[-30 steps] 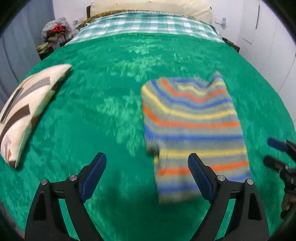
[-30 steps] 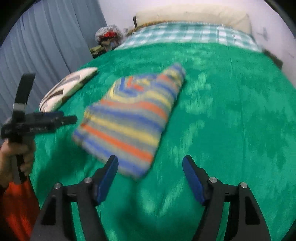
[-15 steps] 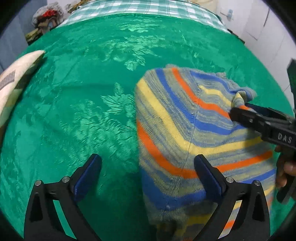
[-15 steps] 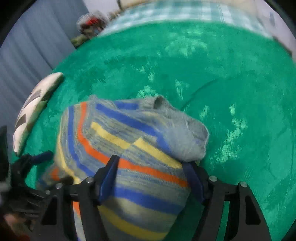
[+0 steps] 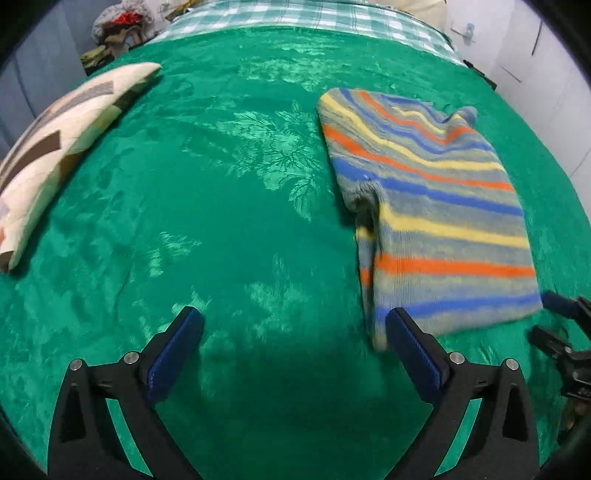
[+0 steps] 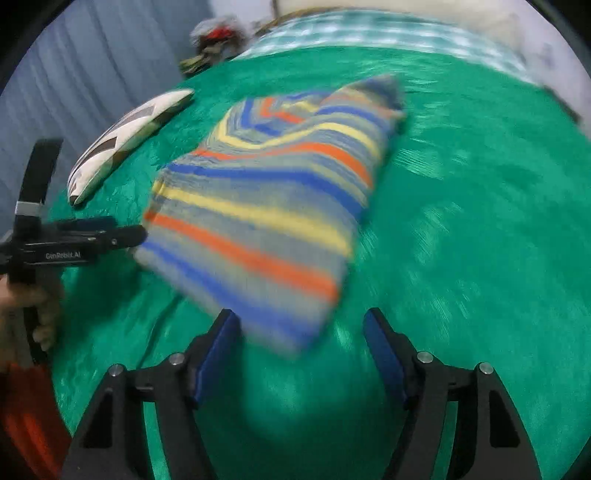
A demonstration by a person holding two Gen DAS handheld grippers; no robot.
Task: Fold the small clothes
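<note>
— Ahead of the left gripper [image 5: 293, 354] and off toward its right finger, what lies on the green blanket [image 5: 229, 206]?

— A striped sweater [image 5: 436, 206], folded, with bands of blue, orange, yellow and grey. Its near corner sits just beside the tip of that right finger; whether they touch I cannot tell. The jaws have just been opening and now stand wide apart, with only blanket between them.

— And the right gripper [image 6: 301, 347]?

— Its jaws are also apart and hold nothing. The sweater's near edge (badly blurred in this view) lies just beyond the fingertips, closer to the left finger than to the right one.

— Anything else around?

— A patterned cushion [image 5: 62, 147] lies well off to the left gripper's left, apart from the sweater. Far ahead, a checked sheet [image 5: 306, 16] covers the head of the bed. A hand [image 6: 40, 314] grips the left tool's handle at the edge of the right wrist view.
</note>
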